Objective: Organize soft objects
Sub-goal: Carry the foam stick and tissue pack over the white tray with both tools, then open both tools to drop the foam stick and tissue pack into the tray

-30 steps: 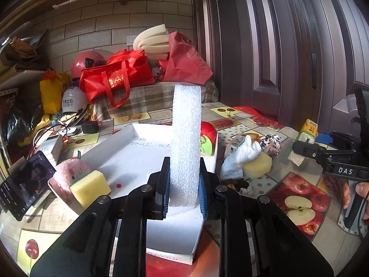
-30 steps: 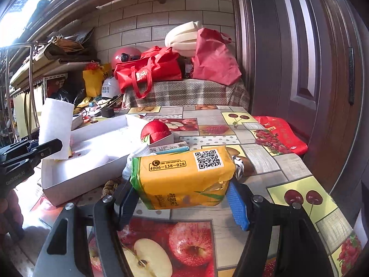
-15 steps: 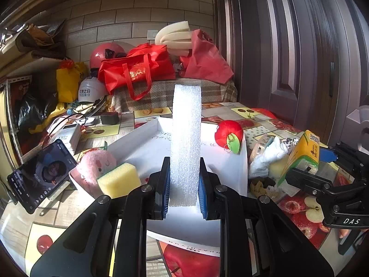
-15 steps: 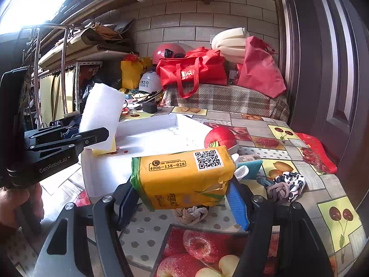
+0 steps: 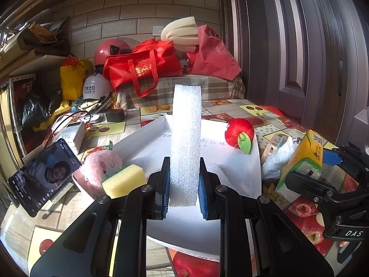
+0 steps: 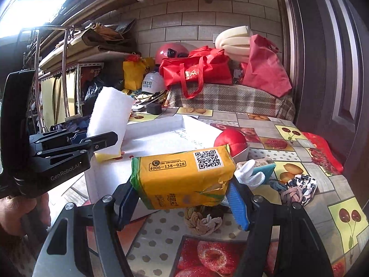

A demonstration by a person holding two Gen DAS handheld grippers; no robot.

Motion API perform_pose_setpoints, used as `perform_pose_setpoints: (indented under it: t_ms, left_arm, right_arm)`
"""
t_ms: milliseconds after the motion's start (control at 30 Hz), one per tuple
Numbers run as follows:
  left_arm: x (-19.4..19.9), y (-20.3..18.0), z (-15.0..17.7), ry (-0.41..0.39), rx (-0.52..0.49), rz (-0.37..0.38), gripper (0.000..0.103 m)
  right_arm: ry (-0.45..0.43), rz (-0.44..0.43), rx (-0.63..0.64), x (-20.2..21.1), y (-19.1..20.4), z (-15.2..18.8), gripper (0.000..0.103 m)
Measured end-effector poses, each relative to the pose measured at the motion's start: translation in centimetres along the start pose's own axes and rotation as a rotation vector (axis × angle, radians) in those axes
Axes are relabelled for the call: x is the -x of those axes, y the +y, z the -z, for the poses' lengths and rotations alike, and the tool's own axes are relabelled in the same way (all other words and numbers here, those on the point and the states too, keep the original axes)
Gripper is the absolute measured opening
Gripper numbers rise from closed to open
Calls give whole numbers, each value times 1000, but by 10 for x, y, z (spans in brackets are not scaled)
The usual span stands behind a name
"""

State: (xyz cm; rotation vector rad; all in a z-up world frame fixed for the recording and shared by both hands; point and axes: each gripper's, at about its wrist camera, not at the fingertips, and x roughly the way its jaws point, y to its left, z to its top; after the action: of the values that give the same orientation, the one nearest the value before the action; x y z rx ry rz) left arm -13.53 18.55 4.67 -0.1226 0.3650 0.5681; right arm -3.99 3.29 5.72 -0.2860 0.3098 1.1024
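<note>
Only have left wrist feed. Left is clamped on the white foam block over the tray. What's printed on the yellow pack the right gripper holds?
Observer: The yellow tissue pack shows a QR code and the number 4006-138-028 on its top face; the right gripper pinches it by both ends.
Operator: Anything under that pack?
Observer: A knotted rope toy lies on the tablecloth right below it, beside the white tray.
Operator: How does my foam look from there?
Observer: The white foam block is a broad slab from the side, tilted, gripped at its lower edge by the left gripper.
Operator: Right of the pack?
Observer: A black-and-white patterned cloth sits bunched there.
</note>
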Motion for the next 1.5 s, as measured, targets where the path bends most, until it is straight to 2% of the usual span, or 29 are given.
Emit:
perform_pose_setpoints:
  t_ms: [367,567,700,800,1067,1133,1167,1200,1233,1267,1300,1333,1400,1500]
  left_arm:
    - [-19,13,-8,9,22,-37,20]
    - [-37,25,-15,4,41,-74,20]
    - [-45,22,-20,-21,-11,-116,20]
    - [-49,21,-21,-18,-31,-114,20]
    - [-57,29,-23,10,4,-111,20]
    - [-57,28,-23,14,1,-117,28]
    - [-57,28,-23,12,2,-123,44]
    - [-56,29,-23,7,8,-134,53]
    - [-54,32,-23,0,23,-142,56]
    - [-53,35,-23,-7,40,-142,71]
    - [-51,38,-22,-12,57,-143,92]
    - [-50,41,-22,-20,74,-156,100]
    - [-47,43,-22,-34,88,-168,103]
    - [-44,42,-22,-47,82,-181,103]
  right_arm:
    - [1,3,10,-33,9,-14,69]
    - [-5,37,7,-57,9,-26,70]
    - [-8,70,10,-74,7,-33,70]
    - [2,93,-2,-87,3,-39,70]
    - [47,110,19,-104,8,-44,71]
    - [53,109,31,-105,10,-44,72]
    - [55,108,33,-105,11,-44,73]
    - [56,111,33,-106,11,-44,77]
    - [57,119,25,-106,9,-44,80]
    - [56,125,11,-105,7,-44,83]
    - [55,132,-3,-105,4,-44,83]
    - [52,138,-17,-104,1,-44,84]
    - [45,142,-29,-103,-1,-44,92]
    - [25,175,-23,-99,2,-45,93]
